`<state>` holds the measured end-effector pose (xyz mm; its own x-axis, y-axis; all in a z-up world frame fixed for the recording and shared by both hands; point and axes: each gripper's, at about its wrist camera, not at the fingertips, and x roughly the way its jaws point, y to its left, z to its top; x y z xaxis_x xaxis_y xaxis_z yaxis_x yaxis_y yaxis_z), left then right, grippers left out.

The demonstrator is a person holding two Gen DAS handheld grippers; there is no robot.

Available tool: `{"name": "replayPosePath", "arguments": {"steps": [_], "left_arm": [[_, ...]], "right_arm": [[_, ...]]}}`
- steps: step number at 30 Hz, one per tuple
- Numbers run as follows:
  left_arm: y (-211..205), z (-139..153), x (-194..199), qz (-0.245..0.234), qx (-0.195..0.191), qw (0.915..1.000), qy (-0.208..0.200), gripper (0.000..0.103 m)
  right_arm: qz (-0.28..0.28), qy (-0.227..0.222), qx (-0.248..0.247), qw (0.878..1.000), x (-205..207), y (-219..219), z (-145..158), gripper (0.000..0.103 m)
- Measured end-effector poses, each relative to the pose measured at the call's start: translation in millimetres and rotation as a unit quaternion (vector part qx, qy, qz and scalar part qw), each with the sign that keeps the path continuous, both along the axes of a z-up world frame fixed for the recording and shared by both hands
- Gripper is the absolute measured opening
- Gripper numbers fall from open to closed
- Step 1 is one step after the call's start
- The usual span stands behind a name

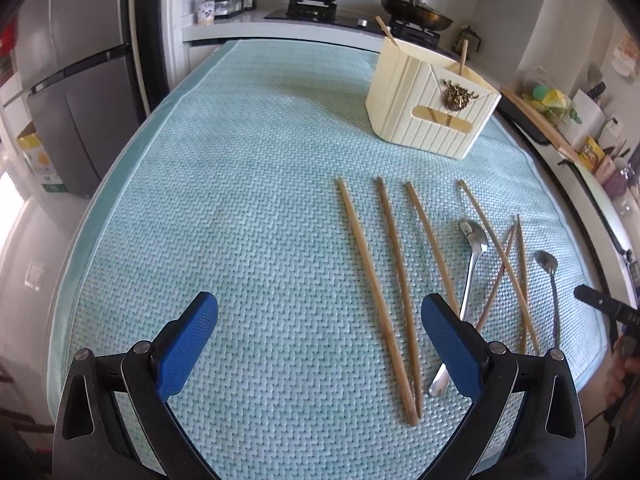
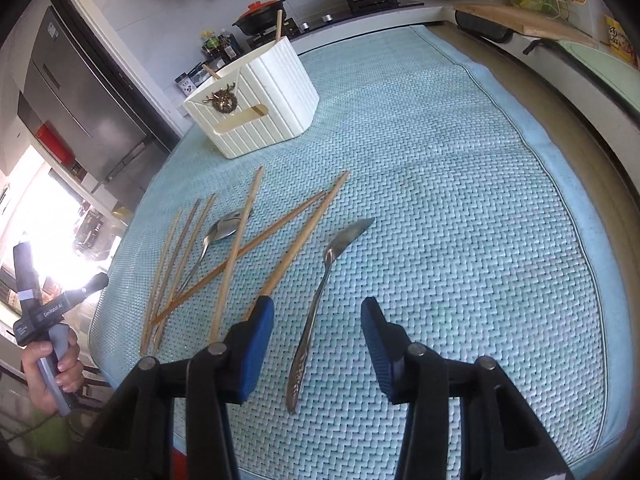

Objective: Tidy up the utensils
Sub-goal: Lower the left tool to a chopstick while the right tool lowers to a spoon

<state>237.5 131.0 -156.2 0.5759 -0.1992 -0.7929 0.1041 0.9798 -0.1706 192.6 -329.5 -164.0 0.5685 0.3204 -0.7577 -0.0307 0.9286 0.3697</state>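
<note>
While my left gripper [image 1: 320, 340] gapes wide over teal woven mat [image 1: 240, 200], right gripper [image 2: 318, 344] wide astride ornate-handled steel spoon [image 2: 316, 300], loose bamboo chopsticks [image 1: 376, 288] at one o'clock, cream ribbed plastic holder [image 2: 256, 108] at eleven

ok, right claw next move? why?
Probably lower the right claw and close on the spoon's handle. It is open and empty with that handle lying between its fingers, clear of the chopsticks. The cream holder already has two chopsticks standing in it.
</note>
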Motion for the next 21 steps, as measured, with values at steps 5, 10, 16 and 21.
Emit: {"name": "replayPosePath", "arguments": {"steps": [5, 10, 16, 21], "left_arm": [[-3, -5, 30, -0.011, 0.007, 0.9998, 0.016, 0.101], [-10, -19, 65, -0.006, -0.001, 0.9987, 0.05, 0.101], [-19, -28, 73, -0.012, 0.013, 0.9981, 0.058, 0.101], [-17, -21, 81, -0.014, 0.009, 0.9979, 0.062, 0.101]], "right_arm": [[0.001, 0.015, 0.021, 1.0, 12, -1, 0, 0.046], [0.008, 0.015, 0.014, 1.0, 23, 4, 3, 0.046], [-0.023, 0.045, 0.094, 0.994, 36, -20, -3, 0.046], [-0.045, 0.075, 0.14, 0.986, 54, -35, -16, 0.047]]}}
